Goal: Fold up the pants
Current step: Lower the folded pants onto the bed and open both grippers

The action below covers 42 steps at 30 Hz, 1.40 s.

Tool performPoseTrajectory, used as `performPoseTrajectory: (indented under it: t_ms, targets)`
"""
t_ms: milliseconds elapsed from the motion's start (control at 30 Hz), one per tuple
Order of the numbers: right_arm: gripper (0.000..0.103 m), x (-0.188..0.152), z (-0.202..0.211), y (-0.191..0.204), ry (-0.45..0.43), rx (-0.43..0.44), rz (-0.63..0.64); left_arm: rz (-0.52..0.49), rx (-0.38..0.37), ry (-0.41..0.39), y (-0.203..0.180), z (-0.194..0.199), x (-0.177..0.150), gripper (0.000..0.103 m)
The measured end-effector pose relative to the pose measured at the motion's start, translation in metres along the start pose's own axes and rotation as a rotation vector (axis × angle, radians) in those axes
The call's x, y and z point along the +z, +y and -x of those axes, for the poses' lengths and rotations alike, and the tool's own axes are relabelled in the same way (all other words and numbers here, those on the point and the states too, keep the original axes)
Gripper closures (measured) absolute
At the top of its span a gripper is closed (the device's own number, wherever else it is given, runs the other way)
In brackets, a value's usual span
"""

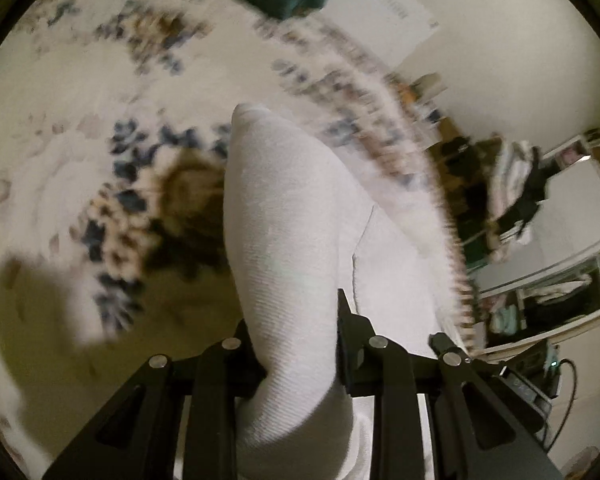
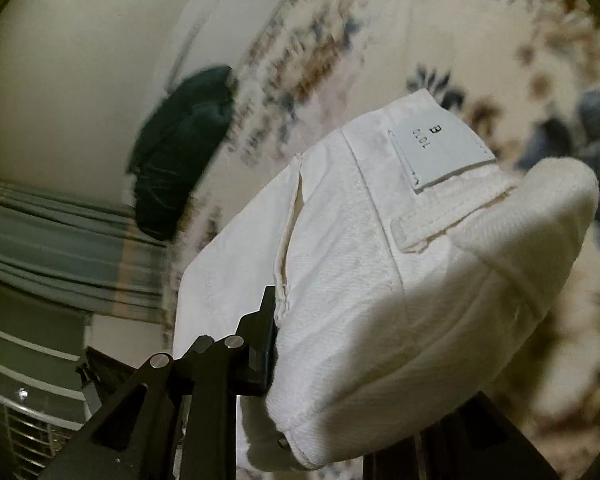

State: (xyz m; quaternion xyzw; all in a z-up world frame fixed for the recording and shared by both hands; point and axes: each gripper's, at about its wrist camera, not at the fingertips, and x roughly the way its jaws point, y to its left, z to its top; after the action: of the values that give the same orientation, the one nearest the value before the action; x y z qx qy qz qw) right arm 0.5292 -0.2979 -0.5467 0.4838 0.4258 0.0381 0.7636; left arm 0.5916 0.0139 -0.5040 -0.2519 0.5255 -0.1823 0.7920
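Between the two black fingers of the left gripper (image 1: 298,344), a thick fold of the white pants (image 1: 284,216) is clamped; the jaws stand narrow, with the pads pressed against the fabric on both sides. From that grip the cloth rises away from the camera as a rounded, ribbed hump and ends in a blunt tip over the rug (image 1: 100,92). A seam runs down the right-hand portion of the fabric.

At the right gripper (image 2: 324,356), the waistband end of the same pants (image 2: 380,264) is held. Only the left finger (image 2: 260,344) is visible, with its pad flat against the cloth edge near a pocket opening; the other finger is hidden behind the bunched fabric (contact on that side cannot be confirmed from the view). The jaws are narrow and the cloth fills the gap. A pale label patch (image 2: 440,144) with small dark lettering sits on the waistband, and a belt loop (image 2: 420,236) lies just beside it. To the right, a rolled cuff of fabric (image 2: 552,216) bulges outward.

Below both grippers lies a cream rug with blue and brown floral patterning and a fringed border; it is heavily blurred in both views. A dark green garment (image 2: 184,152) rests at the far edge of the rug against a pale floor. In the left wrist view, shelving with piled clothing (image 1: 516,184) stands at the far right.
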Motion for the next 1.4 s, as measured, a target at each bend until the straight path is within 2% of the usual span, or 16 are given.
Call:
performPoseTrajectory:
  t_ms: [33, 100, 200, 267, 333, 400, 600, 667, 767, 800, 833, 900, 967, 1133, 1200, 1400]
  targets:
    - [0.081, 0.002, -0.016, -0.004, 0.022, -0.021, -0.006, 0.007, 0.022, 0.035, 0.011, -0.012, 0.002, 0.078]
    - [0.071, -0.001, -0.042, -0.016, 0.088, -0.077, -0.023, 0.049, 0.031, 0.084, 0.034, -0.027, -0.002, 0.067]
    - [0.058, -0.008, -0.04, -0.032, 0.155, -0.101, -0.062, 0.064, 0.014, 0.094, 0.046, -0.016, -0.016, 0.057]
    - [0.058, -0.012, -0.025, -0.04, 0.149, -0.107, -0.075, 0.063, 0.026, 0.09, 0.046, -0.003, -0.029, 0.057]
    - [0.062, -0.016, -0.009, -0.044, 0.133, -0.158, -0.053, 0.051, 0.056, 0.086, 0.045, 0.007, -0.036, 0.057]
    - [0.071, -0.021, 0.004, -0.046, 0.123, -0.187, -0.04, 0.014, 0.101, 0.08, 0.044, 0.014, -0.044, 0.057]
    - [0.073, -0.012, 0.014, -0.053, 0.141, -0.301, 0.014, -0.018, 0.174, 0.091, 0.049, 0.006, -0.042, 0.051]
    - [0.071, -0.008, 0.016, -0.046, 0.156, -0.346, 0.058, -0.066, 0.24, 0.09, 0.033, 0.01, -0.041, 0.051]
    - [0.051, -0.008, 0.022, -0.015, 0.155, -0.47, 0.18, -0.156, 0.342, 0.059, 0.003, 0.025, -0.044, 0.052]
    - [0.045, -0.009, 0.025, -0.006, 0.148, -0.506, 0.218, -0.165, 0.361, 0.057, -0.001, 0.029, -0.046, 0.049]
    - [0.041, -0.012, 0.029, 0.007, 0.136, -0.543, 0.277, -0.179, 0.399, 0.06, -0.01, 0.033, -0.049, 0.044]
    - [0.012, -0.017, 0.033, 0.028, 0.114, -0.614, 0.367, -0.195, 0.446, 0.066, -0.021, 0.039, -0.052, 0.016]
    - [0.0, -0.023, 0.04, 0.048, 0.086, -0.67, 0.452, -0.212, 0.457, 0.047, -0.036, 0.051, -0.057, 0.012]
    - [0.0, -0.044, 0.079, 0.08, 0.035, -0.71, 0.555, -0.264, 0.505, -0.017, -0.075, 0.088, -0.07, 0.011]
    - [0.0, -0.053, 0.099, 0.092, 0.018, -0.704, 0.574, -0.282, 0.535, -0.038, -0.092, 0.107, -0.075, 0.001]
    - [0.0, -0.087, 0.184, 0.142, -0.041, -0.678, 0.618, -0.278, 0.532, -0.121, -0.145, 0.184, -0.099, 0.001]
